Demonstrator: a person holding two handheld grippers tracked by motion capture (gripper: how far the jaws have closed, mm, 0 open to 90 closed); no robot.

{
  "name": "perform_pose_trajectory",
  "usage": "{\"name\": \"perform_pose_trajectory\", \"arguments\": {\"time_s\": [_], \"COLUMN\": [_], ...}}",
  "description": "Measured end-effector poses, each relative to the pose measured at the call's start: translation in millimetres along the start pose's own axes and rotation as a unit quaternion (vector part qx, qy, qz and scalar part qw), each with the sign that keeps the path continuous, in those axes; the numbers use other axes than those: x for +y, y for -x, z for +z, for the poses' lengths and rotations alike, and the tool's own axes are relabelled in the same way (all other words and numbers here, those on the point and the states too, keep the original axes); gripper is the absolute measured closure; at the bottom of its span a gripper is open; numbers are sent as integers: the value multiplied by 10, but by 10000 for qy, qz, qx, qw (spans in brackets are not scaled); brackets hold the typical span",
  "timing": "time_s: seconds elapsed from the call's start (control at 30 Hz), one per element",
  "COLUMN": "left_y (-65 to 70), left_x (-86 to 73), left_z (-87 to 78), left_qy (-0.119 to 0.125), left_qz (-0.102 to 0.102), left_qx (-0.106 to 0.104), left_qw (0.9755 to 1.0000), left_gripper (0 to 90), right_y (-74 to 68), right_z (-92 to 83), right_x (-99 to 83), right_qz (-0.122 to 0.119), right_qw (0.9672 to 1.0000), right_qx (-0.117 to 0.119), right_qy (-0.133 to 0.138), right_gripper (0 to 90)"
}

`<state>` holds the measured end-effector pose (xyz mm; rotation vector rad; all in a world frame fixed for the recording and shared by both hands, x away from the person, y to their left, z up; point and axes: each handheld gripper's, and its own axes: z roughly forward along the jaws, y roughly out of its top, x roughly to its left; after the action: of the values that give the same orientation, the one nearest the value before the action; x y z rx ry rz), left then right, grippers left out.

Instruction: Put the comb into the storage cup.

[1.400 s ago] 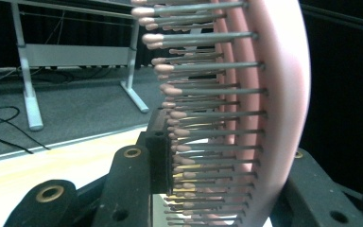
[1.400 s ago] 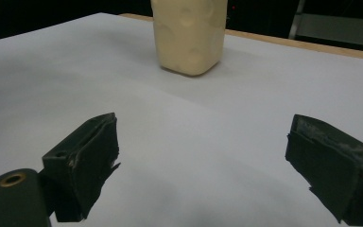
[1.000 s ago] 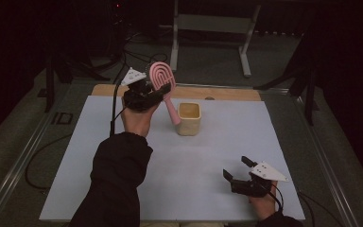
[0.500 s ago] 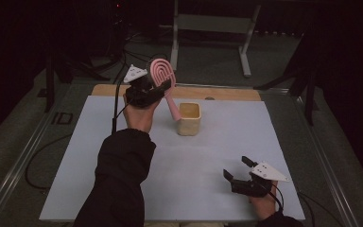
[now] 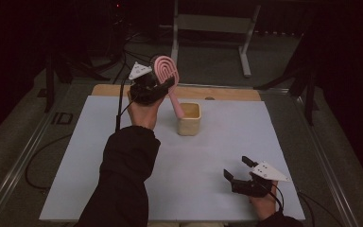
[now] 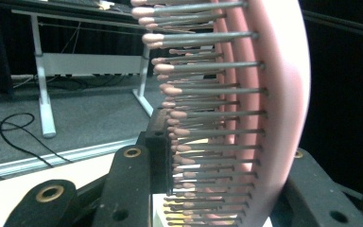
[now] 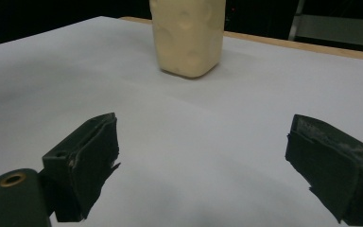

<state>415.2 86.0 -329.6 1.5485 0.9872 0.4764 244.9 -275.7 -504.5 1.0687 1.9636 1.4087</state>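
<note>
Left gripper (image 5: 163, 85) clamped on brush (image 5: 166, 71), upper centre, handle in cup (image 5: 189, 119); bristles clear close-up; right gripper (image 5: 237, 169) open, lower right

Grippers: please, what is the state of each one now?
Left gripper: closed on the pink hairbrush, handle in the cream cup.
Right gripper: open, holding nothing.

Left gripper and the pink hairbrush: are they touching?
Touching. In the left gripper view the left gripper's jaws clamp the pink hairbrush head, one on its bristles, one behind.
</note>
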Motion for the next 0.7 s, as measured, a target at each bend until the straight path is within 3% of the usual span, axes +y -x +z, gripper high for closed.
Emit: {"name": "perform_pose_trajectory", "arguments": {"time_s": [0.7], "left_y": [106], "left_x": [34], "left_z": [244], "left_qy": [17], "left_qz": [0], "left_qx": [56], "left_qw": [10000], "left_gripper": [643], "right_y": [30], "right_z": [-21], "right_x": [0], "right_qz": [76], "right_qw": [10000], "right_qx": [-2], "right_qy": [43], "right_gripper": [101]}}
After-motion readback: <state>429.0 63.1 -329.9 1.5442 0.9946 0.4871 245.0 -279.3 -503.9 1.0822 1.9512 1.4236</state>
